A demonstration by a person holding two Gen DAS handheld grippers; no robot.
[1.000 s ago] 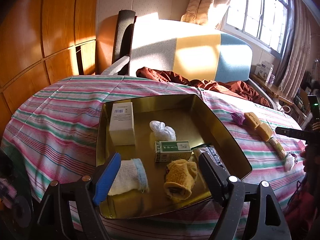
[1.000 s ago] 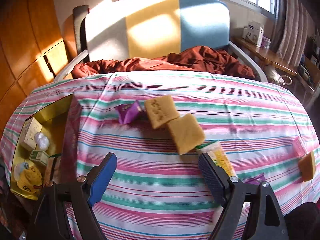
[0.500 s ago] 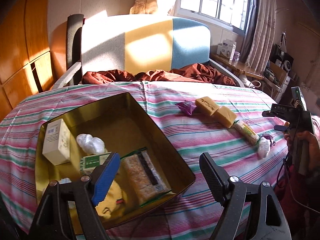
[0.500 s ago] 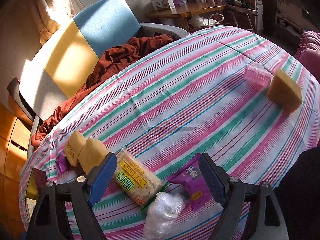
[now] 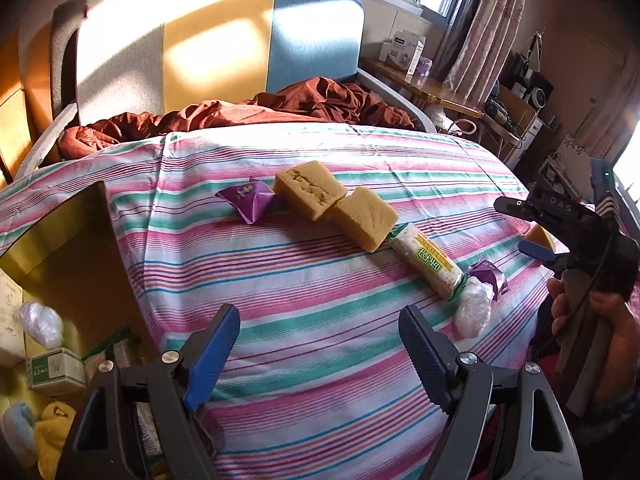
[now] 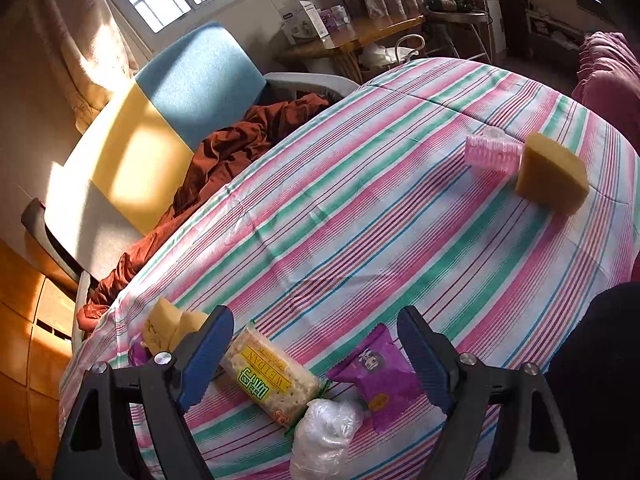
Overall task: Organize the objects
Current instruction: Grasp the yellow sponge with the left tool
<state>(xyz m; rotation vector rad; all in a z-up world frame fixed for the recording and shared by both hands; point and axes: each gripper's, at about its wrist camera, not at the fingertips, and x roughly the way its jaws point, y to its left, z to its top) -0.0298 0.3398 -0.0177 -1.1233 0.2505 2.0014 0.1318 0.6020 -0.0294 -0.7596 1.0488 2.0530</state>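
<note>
A: Currently, why does the right gripper [image 6: 316, 354] stand spread and empty?

B: To straddle the cracker packet [image 6: 270, 380] and purple wrapper [image 6: 378, 372] on the striped cloth [image 6: 360, 220].

A: And the left gripper [image 5: 320, 354]?

B: Likewise spread, empty, beside the gold tin [image 5: 96, 248] holding sorted items.

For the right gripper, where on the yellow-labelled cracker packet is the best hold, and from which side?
Probably across the middle of the cracker packet, pads on its two long edges, coming from above. It lies flat on the striped cloth, long and narrow, so the short span fits the open right gripper. Its ends are crowded: a sponge block at one, a clear plastic bundle at the other.
</note>
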